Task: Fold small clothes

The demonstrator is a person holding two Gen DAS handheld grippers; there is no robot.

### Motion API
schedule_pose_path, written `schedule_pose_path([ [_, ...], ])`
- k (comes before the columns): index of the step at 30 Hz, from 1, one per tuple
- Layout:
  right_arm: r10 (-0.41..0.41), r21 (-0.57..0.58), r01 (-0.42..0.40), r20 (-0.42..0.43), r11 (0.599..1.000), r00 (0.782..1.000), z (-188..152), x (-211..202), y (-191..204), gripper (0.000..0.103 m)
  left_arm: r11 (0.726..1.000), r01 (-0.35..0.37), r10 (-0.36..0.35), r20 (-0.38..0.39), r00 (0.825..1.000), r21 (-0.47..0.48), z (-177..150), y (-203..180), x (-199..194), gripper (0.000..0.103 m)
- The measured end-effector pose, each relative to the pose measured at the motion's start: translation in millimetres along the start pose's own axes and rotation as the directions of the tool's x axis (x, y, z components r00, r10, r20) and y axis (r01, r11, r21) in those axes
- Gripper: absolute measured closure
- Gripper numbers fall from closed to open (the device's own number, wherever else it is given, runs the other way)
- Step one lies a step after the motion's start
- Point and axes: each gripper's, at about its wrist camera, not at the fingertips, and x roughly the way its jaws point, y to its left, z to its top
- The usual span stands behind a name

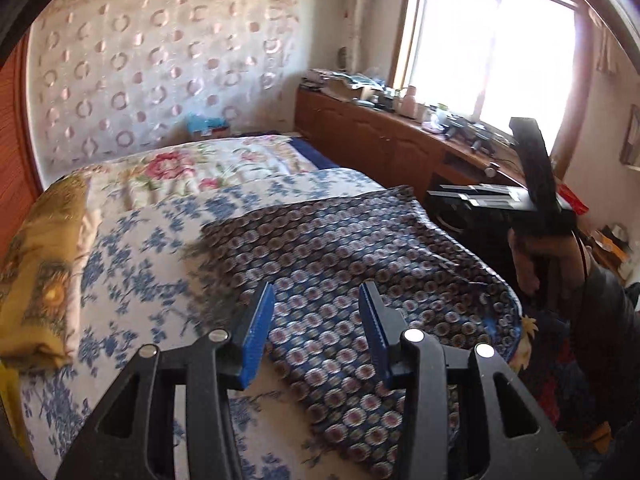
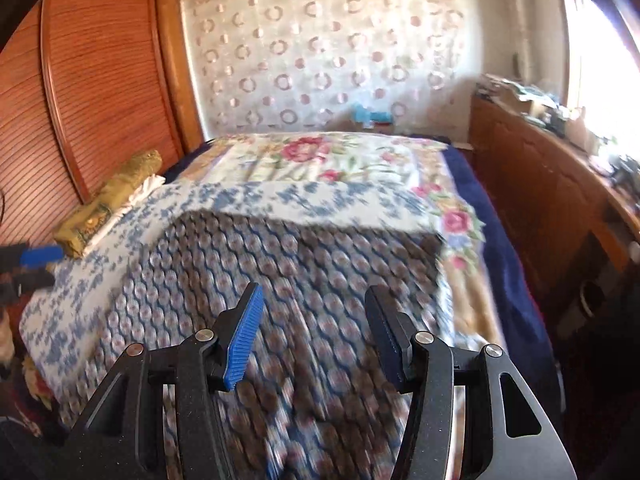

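A dark blue garment with a round dotted pattern [image 1: 340,248] lies spread on the bed, its right side hanging over the bed edge. It fills the lower middle of the right wrist view [image 2: 288,280], blurred. My left gripper [image 1: 316,292] is open and empty, hovering just above the garment's near part. My right gripper [image 2: 312,300] is open and empty above the garment. The right gripper's body also shows at the right of the left wrist view [image 1: 536,200], held in a hand beside the bed.
The bed has a blue-flowered white sheet [image 1: 132,248] and a rose-patterned blanket [image 2: 320,156]. A folded yellow cloth [image 1: 44,264] lies at the left edge. A cluttered wooden cabinet [image 1: 384,136] runs under the window. A wooden slatted panel [image 2: 80,92] stands at the left.
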Motion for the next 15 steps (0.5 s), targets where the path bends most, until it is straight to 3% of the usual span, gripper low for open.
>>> schedule_pose_path([
  [5, 0.064, 0.035, -0.061, -0.084, 0.998, 0.994, 30, 60, 8, 0.049, 1.000, -0.023, 0.023, -0.002, 1.000, -0.017, -9, 14, -3, 0.060],
  [9, 0.075, 0.077, -0.064, -0.153, 0.995, 0.985, 34, 100, 6, 0.049, 0.999, -0.029, 0.028, -0.013, 1.000, -0.033, -16, 21, -2, 0.060],
  [12, 0.097, 0.126, -0.071, -0.220, 0.990, 0.971, 31, 126, 0, 0.049, 0.999, -0.027, 0.026, -0.018, 0.999, -0.042, -20, 26, -1, 0.061],
  [15, 0.176, 0.198, -0.124, -0.268, 0.972, 0.947, 26, 141, -5, 0.049, 0.998, -0.025, 0.024, -0.019, 1.000, -0.051, -23, 30, -1, 0.061],
])
